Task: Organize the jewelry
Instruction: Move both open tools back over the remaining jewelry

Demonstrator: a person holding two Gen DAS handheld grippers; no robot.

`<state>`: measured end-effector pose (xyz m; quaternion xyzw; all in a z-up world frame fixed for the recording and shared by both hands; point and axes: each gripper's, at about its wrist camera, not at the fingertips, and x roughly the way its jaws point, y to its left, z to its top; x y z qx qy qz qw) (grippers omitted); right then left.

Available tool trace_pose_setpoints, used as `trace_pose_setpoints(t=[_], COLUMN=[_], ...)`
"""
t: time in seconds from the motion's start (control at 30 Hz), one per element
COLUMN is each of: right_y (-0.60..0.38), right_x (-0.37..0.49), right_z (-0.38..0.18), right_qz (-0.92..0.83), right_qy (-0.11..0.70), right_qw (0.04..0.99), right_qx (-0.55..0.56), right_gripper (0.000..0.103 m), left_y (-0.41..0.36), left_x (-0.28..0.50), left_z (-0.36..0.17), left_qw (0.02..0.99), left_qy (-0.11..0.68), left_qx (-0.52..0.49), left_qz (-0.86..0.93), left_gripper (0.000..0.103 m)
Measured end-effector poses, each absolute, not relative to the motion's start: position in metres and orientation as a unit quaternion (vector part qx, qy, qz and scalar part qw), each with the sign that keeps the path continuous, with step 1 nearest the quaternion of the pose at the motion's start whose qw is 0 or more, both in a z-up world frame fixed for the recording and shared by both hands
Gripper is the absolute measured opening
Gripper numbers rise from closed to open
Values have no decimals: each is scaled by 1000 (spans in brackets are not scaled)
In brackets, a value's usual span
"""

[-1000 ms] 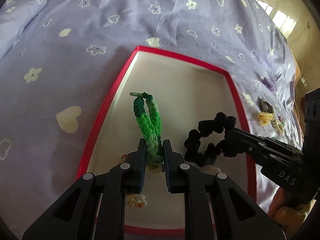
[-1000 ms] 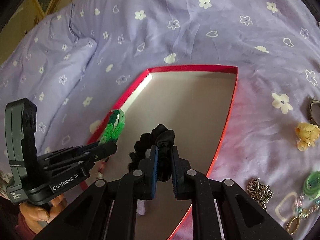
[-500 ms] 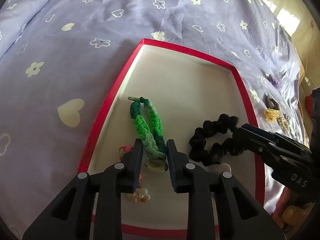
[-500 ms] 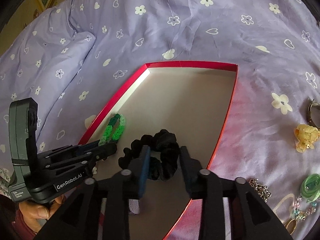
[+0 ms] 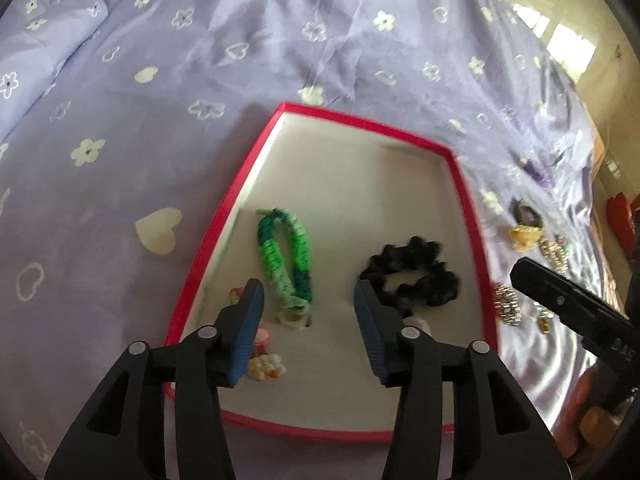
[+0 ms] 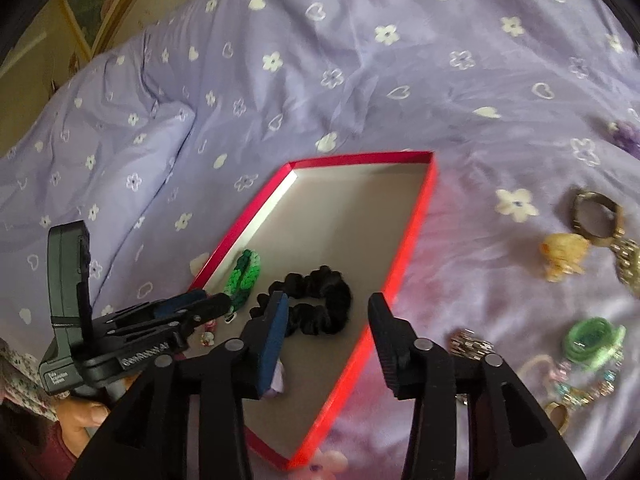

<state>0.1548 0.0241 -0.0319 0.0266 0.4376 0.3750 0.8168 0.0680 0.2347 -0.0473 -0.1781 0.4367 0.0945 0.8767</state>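
**Operator:** Left wrist view shows my left gripper [image 5: 308, 332] spread wide and holding nothing, above the near part of the red tray [image 5: 200, 248]. The green braided bracelet [image 5: 285, 258] lies flat inside, close to the tray's left edge, with a few small charms [image 5: 267, 366] near the near-left corner.

**Assistant:** And the right one?

**Operator:** My right gripper [image 6: 332, 340] is also wide and empty, straddling the tray's right edge. The black scrunchie [image 6: 316, 304] rests on the tray floor toward that edge, apart from the bracelet. I judge both pieces are placed, so the step in hand is clearing away and going for more.

**Assistant:** What is left outside?

**Operator:** On the purple bedsheet [image 6: 360, 80] to the right of the tray I count at least 5 pieces: a silver chain [image 6: 470, 346], a green coiled band [image 6: 592, 338], a yellow charm [image 6: 564, 254], a bronze ring-shaped piece [image 6: 598, 216] and a gold ring [image 6: 558, 414].

**Assistant:** How would you do it well?

**Operator:** I'd lift straight up so no finger drags the scrunchie, then approach the chain from above, fingers astride it, pressing lightly into the soft sheet. The chain could slip or pinch fabric, so I'd close slowly.
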Motion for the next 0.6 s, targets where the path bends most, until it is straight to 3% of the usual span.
trace_pose_setpoints(t=[0.6], right_y=[-98], right_x=[154], right_z=[-33], right_qz=[288], right_qy=[429], right_qw=[853], right_qx=[77], right_gripper=[48], left_y=[159], left_x=[74], left_z=[-14], left_qw=[896], left_qy=[418], left_qx=[-149], left_qz=[26], left_gripper=[46])
